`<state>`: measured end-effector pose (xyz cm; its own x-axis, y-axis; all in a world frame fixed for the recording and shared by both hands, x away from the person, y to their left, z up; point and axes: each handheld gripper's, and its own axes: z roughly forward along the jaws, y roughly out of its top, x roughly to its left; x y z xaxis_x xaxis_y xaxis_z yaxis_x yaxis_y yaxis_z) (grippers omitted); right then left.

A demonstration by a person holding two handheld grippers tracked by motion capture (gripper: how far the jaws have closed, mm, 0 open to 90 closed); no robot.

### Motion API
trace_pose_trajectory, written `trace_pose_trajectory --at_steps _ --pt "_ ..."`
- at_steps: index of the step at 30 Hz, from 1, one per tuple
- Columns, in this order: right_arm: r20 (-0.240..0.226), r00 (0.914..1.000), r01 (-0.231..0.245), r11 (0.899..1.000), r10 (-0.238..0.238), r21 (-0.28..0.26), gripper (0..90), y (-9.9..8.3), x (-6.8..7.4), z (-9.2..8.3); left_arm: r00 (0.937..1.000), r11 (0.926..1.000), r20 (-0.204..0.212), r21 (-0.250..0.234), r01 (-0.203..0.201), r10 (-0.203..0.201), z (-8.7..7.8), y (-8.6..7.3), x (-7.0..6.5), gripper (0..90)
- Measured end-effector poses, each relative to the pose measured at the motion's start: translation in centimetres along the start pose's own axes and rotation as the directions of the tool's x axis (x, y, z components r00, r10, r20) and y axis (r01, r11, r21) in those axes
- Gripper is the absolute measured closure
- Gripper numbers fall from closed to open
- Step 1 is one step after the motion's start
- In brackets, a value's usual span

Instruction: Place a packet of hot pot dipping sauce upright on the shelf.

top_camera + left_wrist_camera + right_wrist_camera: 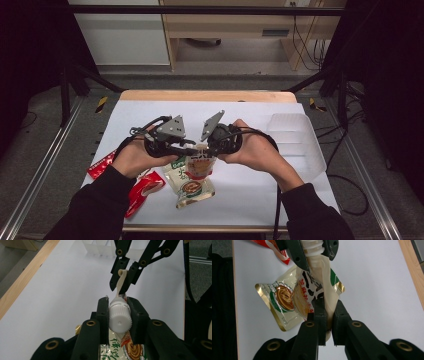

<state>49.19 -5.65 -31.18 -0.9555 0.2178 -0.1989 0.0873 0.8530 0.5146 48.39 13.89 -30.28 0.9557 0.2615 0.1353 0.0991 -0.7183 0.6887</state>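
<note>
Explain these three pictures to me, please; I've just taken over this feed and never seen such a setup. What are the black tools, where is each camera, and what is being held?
No robot here: a person stands at a table covered in white and holds a two-jaw tool in each hand. The high view looks down from above their side; the left gripper and right gripper meet in the middle. The other two pictures come from cameras riding on each gripper, looking along its black jaws.

Both are shut on one spouted pouch, lifted off the table. The left gripper clamps its white screw cap; the right gripper pinches the pouch's edge.

On the table lie a second pouch with green print, red packets at the left, and a clear plastic tray at the right.
</note>
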Motion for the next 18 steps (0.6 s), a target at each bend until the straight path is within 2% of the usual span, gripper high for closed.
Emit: trace_pose_trajectory --at_steps 7,9,11,13,15,18 --pt "0.026 0.9996 -0.015 1.000 0.015 0.019 87.1 0.3 -0.1 -0.5 0.9998 0.9997 -0.005 -0.016 0.021 -0.021 0.2 -0.2 0.3 72.3" --pt "0.034 0.9992 -0.020 1.000 0.019 0.025 87.3 0.3 -0.1 -0.7 0.9995 0.9993 -0.006 -0.024 0.030 -0.030 0.3 -0.3 0.3 69.2" --pt "0.040 0.9991 -0.016 1.000 0.015 0.021 87.6 0.2 -0.2 -0.8 0.9993 0.9983 -0.011 -0.046 0.035 -0.035 0.3 -0.4 0.2 58.4" --pt "0.048 0.9988 -0.014 1.000 0.013 0.019 87.7 0.0 -0.3 -1.1 0.9983 0.9968 -0.035 -0.067 0.044 -0.046 0.1 -0.6 0.2 45.2" --pt "0.062 0.9979 -0.023 0.999 0.021 0.029 87.8 -0.3 -0.4 -1.3 0.9959 0.9928 -0.053 -0.100 0.067 -0.073 -0.2 -0.8 0.1 35.5" --pt "0.073 0.9968 -0.033 0.999 0.031 0.036 87.8 -0.8 -0.9 -1.8 0.9926 0.9945 -0.101 -0.087 0.058 -0.067 -0.5 -1.2 -0.1 24.6"
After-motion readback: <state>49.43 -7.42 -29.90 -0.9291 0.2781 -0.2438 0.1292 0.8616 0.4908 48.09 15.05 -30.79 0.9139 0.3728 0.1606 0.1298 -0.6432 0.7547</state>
